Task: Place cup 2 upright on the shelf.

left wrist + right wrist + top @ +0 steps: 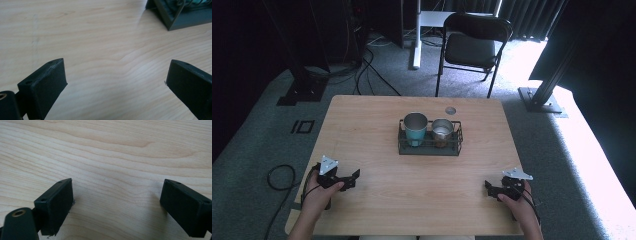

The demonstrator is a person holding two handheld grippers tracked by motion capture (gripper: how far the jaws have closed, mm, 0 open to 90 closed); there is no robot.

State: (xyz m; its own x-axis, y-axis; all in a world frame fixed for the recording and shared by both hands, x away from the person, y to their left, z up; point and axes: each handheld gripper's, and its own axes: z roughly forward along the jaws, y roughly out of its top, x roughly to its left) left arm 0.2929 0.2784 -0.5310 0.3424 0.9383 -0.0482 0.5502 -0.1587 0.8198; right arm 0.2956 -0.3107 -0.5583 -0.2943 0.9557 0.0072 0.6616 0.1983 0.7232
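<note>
A black wire rack (430,146) stands in the middle of the wooden table (362,125). It holds a teal metal cup (415,129) on its left and a smaller steel cup (442,132) on its right. My left gripper (353,178) rests near the table's front left, open, nothing between its jaws (116,75). A corner of the rack (180,17) shows at the upper right of the left gripper view. My right gripper (488,188) sits at the front right, open and empty, over bare wood (117,192).
A round grommet (450,110) is set into the table near its far edge. A black folding chair (472,45) stands beyond the table. Cables (279,177) lie on the grey carpet at the left, and dark stands rise at both sides.
</note>
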